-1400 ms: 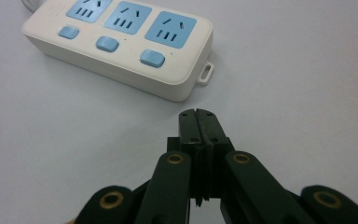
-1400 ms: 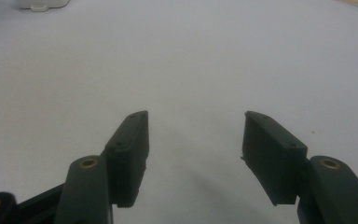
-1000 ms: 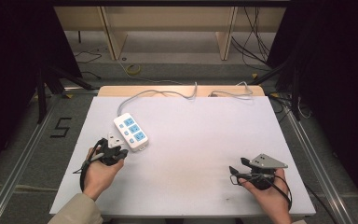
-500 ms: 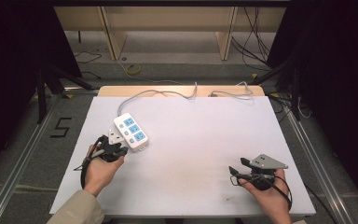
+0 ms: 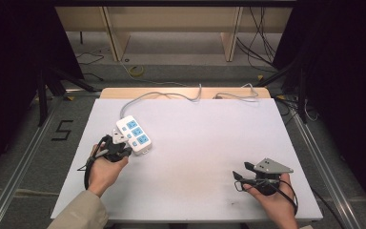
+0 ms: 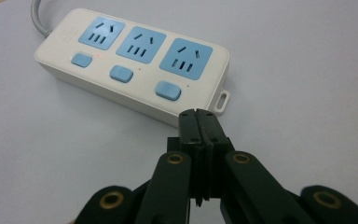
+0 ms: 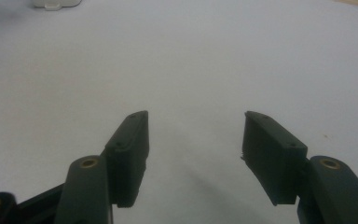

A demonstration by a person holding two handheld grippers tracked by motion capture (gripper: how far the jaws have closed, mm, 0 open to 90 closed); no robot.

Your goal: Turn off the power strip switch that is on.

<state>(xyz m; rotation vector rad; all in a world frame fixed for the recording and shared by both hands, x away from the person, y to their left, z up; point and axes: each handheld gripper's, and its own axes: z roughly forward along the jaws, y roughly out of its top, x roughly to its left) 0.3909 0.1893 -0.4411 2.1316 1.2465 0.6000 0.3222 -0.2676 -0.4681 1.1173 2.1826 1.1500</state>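
Left gripper (image 6: 199, 122) with jaws pressed together, nothing between them, tip just beside the near edge of the white power strip (image 6: 130, 60) on the table (image 5: 195, 143), near its end socket. Strip's grey cable (image 5: 162, 95) runs to the far edge. Right gripper (image 7: 193, 135) spread wide, empty, well apart.

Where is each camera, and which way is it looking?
High view: above the person's side, looking forward and down on the white table; both hands show, left gripper and right gripper.
Left gripper view: rides the left gripper, jaws shut, facing the power strip.
Right gripper view: rides the right gripper, jaws apart, facing bare table.
All three views show the power strip.
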